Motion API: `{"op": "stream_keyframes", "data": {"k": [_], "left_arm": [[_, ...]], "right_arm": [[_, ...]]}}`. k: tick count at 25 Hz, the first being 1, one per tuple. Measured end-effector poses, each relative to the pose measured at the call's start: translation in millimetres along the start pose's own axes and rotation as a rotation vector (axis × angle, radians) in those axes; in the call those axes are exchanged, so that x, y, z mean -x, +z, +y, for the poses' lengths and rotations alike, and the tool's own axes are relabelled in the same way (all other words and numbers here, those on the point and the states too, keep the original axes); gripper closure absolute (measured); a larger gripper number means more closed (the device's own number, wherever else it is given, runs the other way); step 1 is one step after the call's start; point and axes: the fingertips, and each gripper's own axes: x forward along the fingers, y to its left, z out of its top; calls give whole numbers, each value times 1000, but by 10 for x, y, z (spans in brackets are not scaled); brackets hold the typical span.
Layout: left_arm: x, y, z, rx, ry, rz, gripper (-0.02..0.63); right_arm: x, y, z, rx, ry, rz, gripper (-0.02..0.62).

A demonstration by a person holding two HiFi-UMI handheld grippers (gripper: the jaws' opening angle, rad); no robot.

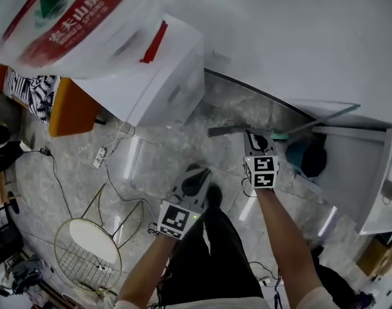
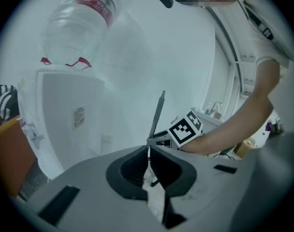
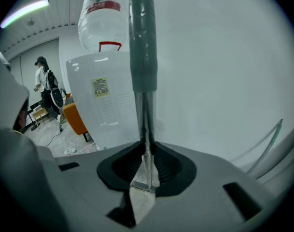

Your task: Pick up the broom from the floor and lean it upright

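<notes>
Grey floor (image 1: 163,163), broom (image 3: 142,47) in right gripper (image 3: 147,146)

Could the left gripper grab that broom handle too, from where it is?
Probably yes: the broom handle stands just ahead of the left gripper, nothing between them, but its jaws are together and would have to open first.

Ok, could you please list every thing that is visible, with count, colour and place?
water dispenser: one, white, against the wall
water bottle: one, clear with red label, on the dispenser
seat: one, orange, left of the dispenser
power strip: one, white, on the floor
wire stand: one, yellowish, white round top, floor lower left
broom: one, metal pole, dark green grip, held before the wall
left gripper: one, grey, jaws together, empty
right gripper: one, grey, shut on broom pole
</notes>
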Motion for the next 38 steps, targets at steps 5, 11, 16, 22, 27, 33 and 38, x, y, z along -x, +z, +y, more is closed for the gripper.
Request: {"op": "stream_keyframes", "data": {"k": [5, 11, 16, 22, 27, 33, 38], "left_arm": [[-477, 48, 39, -36, -99, 21, 591], [-993, 68, 103, -67, -198, 52, 591], [-1317, 137, 219, -81, -255, 60, 591], [-1553, 275, 292, -67, -288, 54, 591], [-1567, 298, 351, -38, -301, 56, 591], [-1506, 161, 401, -25, -323, 87, 591], [-1516, 126, 547, -8, -319, 95, 591]], "right_arm": [[-236, 34, -449, -68, -95, 20, 514], [-639, -40, -941, -122, -190, 52, 514], [-925, 116, -1246, -153, -264, 30, 514], [-1218, 288, -1620, -185, -317, -16, 514], [-1413, 401, -1834, -213, -351, -34, 514], [-1561, 478, -2000, -252, -373, -62, 514], [-1660, 532, -2121, -288, -398, -74, 512]]}}
